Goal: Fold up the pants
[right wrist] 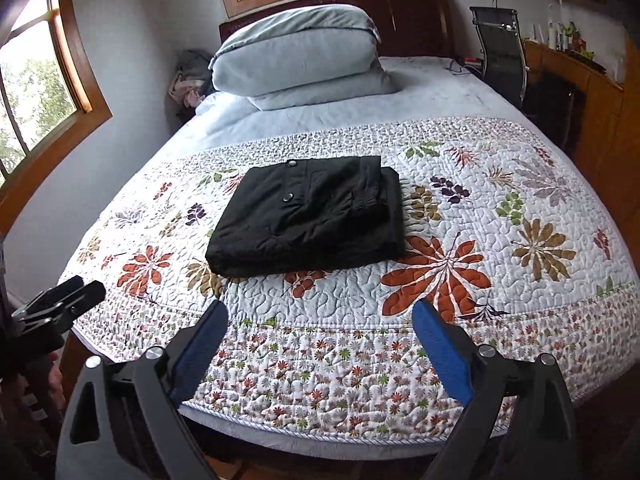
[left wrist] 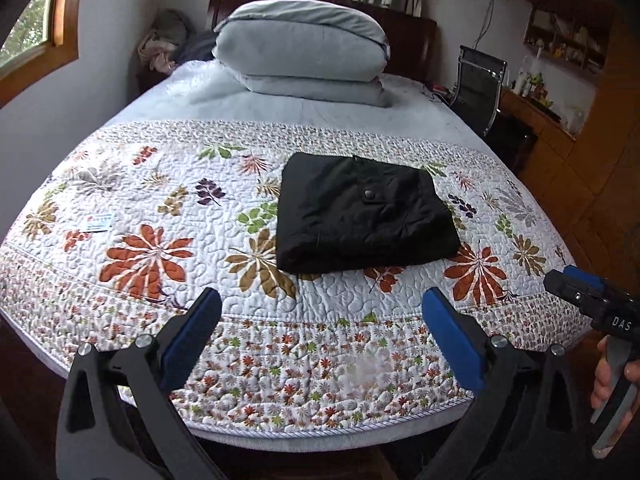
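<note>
Black pants (left wrist: 362,216) mid-quilt (left wrist: 160,168), edges clear

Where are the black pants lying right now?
The folded black pants lie on the floral quilt, centre in both wrist views, nearer the foot of the bed than the stacked grey bedding.

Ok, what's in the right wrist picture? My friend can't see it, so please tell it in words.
A black pair of pants, folded into a thick rectangle, lies on a white quilted bedspread with leaf prints. The right gripper with blue pads hangs open and empty over the bed's near edge. A folded pale blue duvet sits by the dark wooden headboard.
</note>
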`<action>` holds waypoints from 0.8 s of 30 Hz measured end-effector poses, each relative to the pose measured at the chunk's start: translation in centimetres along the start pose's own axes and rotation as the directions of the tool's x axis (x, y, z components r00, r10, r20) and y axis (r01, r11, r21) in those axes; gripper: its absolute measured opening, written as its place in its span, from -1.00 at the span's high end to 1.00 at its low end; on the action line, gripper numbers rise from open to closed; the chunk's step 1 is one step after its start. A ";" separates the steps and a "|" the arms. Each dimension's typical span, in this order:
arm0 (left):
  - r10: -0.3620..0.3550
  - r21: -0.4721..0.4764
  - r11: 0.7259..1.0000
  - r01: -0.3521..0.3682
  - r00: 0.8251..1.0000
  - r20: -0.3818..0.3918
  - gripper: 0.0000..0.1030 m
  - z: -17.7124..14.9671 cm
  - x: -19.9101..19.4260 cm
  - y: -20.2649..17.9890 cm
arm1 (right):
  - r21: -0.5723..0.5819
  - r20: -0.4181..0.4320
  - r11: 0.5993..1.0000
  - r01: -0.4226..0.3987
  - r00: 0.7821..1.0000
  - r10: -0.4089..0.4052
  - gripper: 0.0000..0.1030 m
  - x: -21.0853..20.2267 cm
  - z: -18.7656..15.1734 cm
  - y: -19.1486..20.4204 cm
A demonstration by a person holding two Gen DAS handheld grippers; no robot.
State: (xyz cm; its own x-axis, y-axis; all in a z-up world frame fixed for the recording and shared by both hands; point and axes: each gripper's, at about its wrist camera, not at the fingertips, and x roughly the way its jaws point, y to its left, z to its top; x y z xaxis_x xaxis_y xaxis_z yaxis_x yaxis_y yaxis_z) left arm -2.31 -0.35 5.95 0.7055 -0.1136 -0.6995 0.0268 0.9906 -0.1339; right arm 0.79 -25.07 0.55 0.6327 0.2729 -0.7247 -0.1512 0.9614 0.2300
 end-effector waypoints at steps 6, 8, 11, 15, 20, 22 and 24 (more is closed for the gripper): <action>0.013 0.005 1.000 -0.013 1.000 0.017 -0.94 -0.1 -1.8 -0.2 | 0.010 0.011 1.000 0.015 1.000 -0.015 -0.85 -1.4 -0.7 0.1; 0.018 0.023 1.000 -0.018 1.000 0.015 -0.94 -0.2 -2.1 -0.5 | 0.013 0.007 1.000 0.012 1.000 -0.012 -0.85 -1.6 -0.9 0.2; 0.027 0.041 0.999 -0.028 0.999 0.026 -0.94 -0.2 -2.8 -1.1 | 0.012 0.010 1.000 0.020 1.000 -0.020 -0.86 -2.1 -1.1 0.5; 0.023 0.055 0.998 -0.025 0.999 0.034 -0.94 -0.3 -3.5 -1.5 | -0.010 0.024 0.999 0.043 0.999 -0.043 -0.90 -2.7 -1.4 1.2; 0.016 0.055 0.998 -0.018 0.999 0.033 -0.95 -0.7 -3.9 -1.5 | -0.031 0.029 0.998 0.052 0.998 -0.052 -0.90 -3.2 -1.6 1.7; 0.020 0.059 0.998 -0.023 0.999 0.040 -0.94 -0.8 -4.1 -1.5 | -0.037 0.035 0.997 0.073 0.997 -0.072 -0.90 -3.4 -1.8 1.8; 0.026 0.066 0.997 -0.029 0.998 0.050 -0.94 -1.0 -4.3 -1.6 | -0.044 0.038 0.995 0.087 0.996 -0.085 -0.90 -3.6 -1.9 1.9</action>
State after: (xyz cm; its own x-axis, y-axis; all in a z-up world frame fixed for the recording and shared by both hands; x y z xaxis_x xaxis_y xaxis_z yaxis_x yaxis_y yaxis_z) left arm -6.10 -1.55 8.49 0.7405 -0.0838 -0.6668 0.0525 0.9964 -0.0669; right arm -3.20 -24.13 2.37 0.6718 0.1887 -0.7163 -0.1295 0.9820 0.1373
